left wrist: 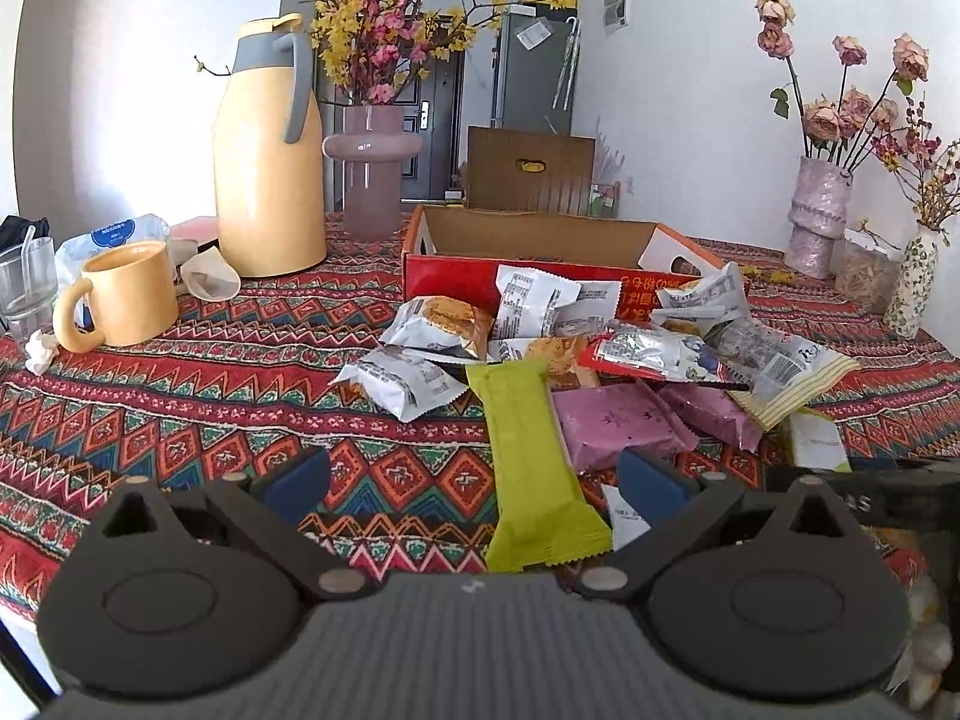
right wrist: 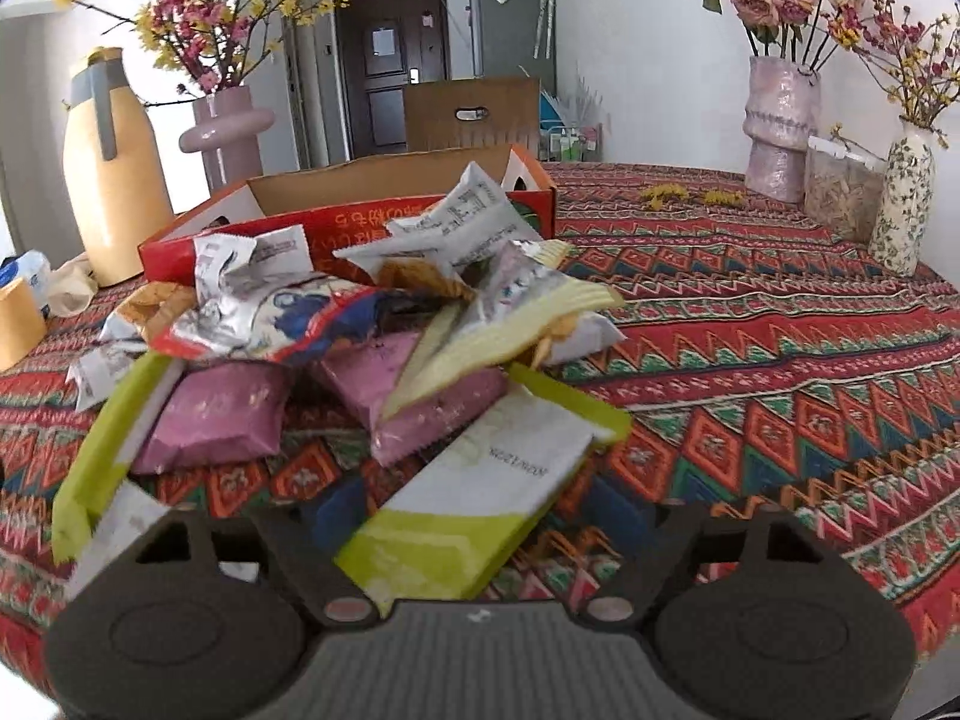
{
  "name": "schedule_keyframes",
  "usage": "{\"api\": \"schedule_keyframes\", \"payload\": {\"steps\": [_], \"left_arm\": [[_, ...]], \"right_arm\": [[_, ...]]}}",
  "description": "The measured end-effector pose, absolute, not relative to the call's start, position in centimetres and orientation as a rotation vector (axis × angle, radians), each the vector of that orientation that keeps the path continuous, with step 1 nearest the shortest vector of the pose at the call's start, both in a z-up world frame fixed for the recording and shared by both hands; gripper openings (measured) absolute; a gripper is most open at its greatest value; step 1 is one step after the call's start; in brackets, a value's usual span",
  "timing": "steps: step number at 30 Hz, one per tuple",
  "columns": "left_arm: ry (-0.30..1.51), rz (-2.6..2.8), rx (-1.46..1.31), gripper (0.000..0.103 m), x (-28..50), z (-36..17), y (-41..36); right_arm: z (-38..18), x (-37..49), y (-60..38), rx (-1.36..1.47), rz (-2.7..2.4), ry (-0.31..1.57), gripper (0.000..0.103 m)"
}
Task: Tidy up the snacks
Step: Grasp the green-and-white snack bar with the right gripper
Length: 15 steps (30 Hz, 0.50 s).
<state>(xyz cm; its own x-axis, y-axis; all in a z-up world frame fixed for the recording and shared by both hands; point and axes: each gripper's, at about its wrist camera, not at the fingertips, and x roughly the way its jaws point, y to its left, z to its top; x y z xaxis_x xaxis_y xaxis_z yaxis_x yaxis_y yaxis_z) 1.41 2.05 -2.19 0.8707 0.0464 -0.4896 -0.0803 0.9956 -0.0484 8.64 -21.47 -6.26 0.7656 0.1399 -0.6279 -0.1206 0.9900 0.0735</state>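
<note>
A pile of wrapped snacks (left wrist: 600, 336) lies on the patterned tablecloth in front of an open red cardboard box (left wrist: 528, 228). In the left wrist view a long green bar (left wrist: 531, 462) lies on the cloth between the blue pads of my left gripper (left wrist: 474, 483), closer to the right pad, and neither pad touches it. The right wrist view shows my right gripper (right wrist: 510, 513) straddling a green-and-white packet (right wrist: 480, 480) at the near edge of the pile (right wrist: 372, 312). Its left pad is at the packet's edge, and a gap shows on the right side. The red box (right wrist: 384, 180) stands behind.
A yellow thermos jug (left wrist: 267, 150), a yellow mug (left wrist: 126, 300) and a glass (left wrist: 27, 282) stand at the left. Vases with flowers (left wrist: 819, 216) and a jar (right wrist: 840, 192) line the right. A pink vase (left wrist: 369, 180) stands behind the box.
</note>
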Motion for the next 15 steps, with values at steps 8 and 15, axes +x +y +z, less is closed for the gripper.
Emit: {"api": "schedule_keyframes", "payload": {"steps": [8, 15], "left_arm": [[0.522, 0.055, -0.054, 0.103, 1.4, -2.4, 1.4], [0.557, -0.005, -0.057, 0.103, 1.7, -2.4, 0.8]], "right_arm": [[-6.2, 6.7, -24.0, 0.021, 0.191, 0.666, 0.036], [-5.3, 4.4, -25.2, 0.050, 0.202, 0.582, 0.035]]}}
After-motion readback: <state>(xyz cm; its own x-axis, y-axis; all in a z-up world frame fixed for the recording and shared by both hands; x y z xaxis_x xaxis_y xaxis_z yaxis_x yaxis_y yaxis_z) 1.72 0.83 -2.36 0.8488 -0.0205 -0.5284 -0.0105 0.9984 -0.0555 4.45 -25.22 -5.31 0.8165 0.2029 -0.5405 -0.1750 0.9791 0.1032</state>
